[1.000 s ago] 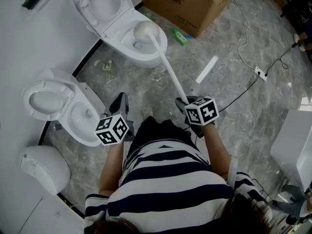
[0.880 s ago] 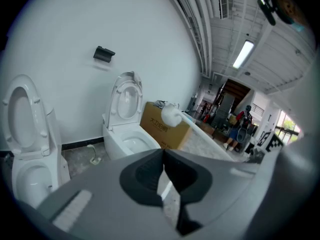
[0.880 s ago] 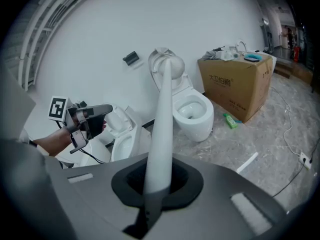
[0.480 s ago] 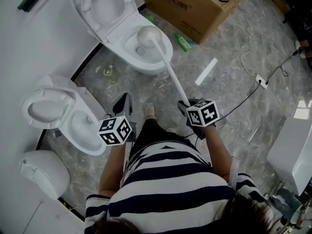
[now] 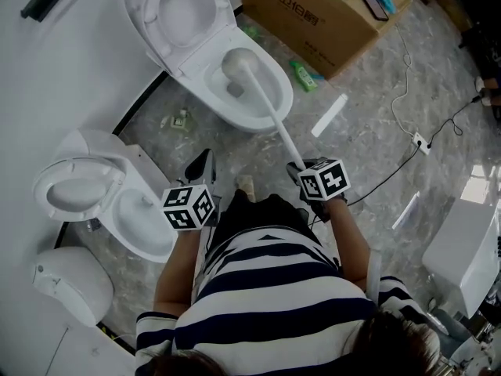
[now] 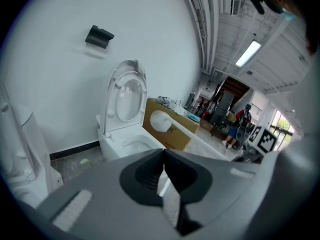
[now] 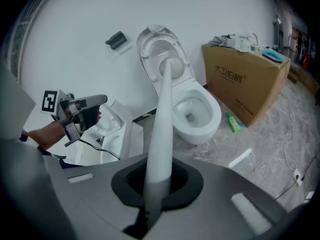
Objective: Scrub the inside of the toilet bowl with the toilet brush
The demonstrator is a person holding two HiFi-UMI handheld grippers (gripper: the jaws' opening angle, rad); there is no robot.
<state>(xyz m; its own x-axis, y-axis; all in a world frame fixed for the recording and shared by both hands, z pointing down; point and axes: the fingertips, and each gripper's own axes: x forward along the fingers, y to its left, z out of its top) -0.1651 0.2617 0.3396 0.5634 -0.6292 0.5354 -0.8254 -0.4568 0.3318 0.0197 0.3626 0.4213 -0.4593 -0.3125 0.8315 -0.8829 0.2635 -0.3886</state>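
A white toilet (image 5: 270,104) with its lid up stands at the top of the head view, also seen as the toilet (image 7: 197,115) in the right gripper view and the toilet (image 6: 122,134) in the left gripper view. My right gripper (image 5: 296,167) is shut on the long white handle of the toilet brush (image 5: 262,92), whose round head (image 5: 236,59) hangs over the bowl's far side. In the right gripper view the toilet brush (image 7: 162,119) runs straight out from the jaws. My left gripper (image 5: 200,163) is shut and empty, held over the floor left of the brush.
A second open toilet (image 5: 86,186) sits at the left, close to my left gripper. A cardboard box (image 5: 321,14) stands behind the toilet at the right. A green bottle (image 5: 307,75), a white strip (image 5: 331,114) and a cable with a power strip (image 5: 419,141) lie on the marble floor.
The person has stepped closer to the toilet. The brush head has moved from the bowl's right rim to over the inside of the bowl. Both grippers keep their grip state.
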